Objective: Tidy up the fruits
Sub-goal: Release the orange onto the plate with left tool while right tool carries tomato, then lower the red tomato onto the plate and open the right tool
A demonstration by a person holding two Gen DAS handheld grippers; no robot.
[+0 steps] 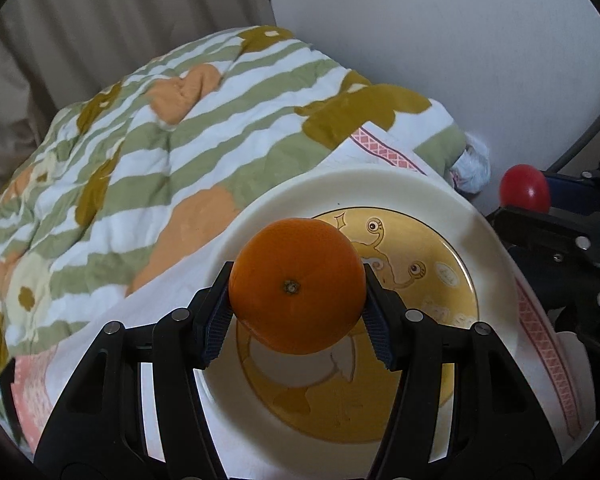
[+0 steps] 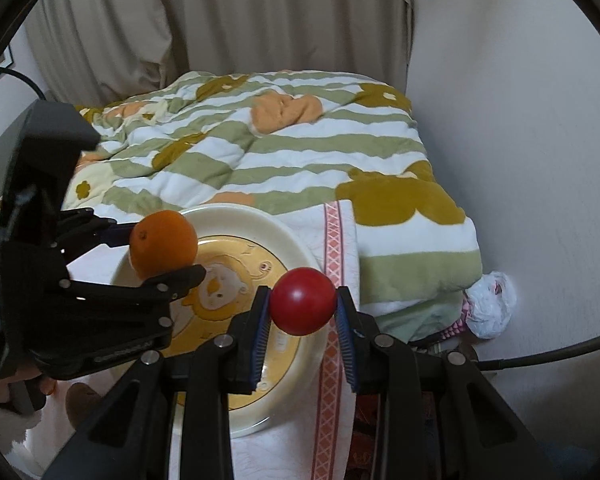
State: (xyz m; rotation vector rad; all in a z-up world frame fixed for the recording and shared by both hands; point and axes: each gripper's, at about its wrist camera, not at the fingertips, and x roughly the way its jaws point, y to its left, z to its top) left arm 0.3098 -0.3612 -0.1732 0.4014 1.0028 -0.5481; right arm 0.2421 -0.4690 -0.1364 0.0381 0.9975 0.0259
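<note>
Cream plate point(image 1: 384, 188) with a yellow cartoon middle lies straight below both my grippers. My left gripper point(image 1: 298, 312) clamps the orange point(image 1: 296, 284) over its near-left part; my right gripper point(image 2: 303, 312) pinches the red fruit point(image 2: 302, 300) above its right rim. Underneath: white cloth point(image 2: 300, 216), striped blanket point(image 2: 260, 152), pale wall point(image 2: 520, 120).

black hand-held gripper point(image 1: 298, 320), blue ribbed pads point(image 1: 214, 330)

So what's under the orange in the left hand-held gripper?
The cream plate with its yellow cartoon centre lies below the orange. The orange covers part of that picture.
</note>
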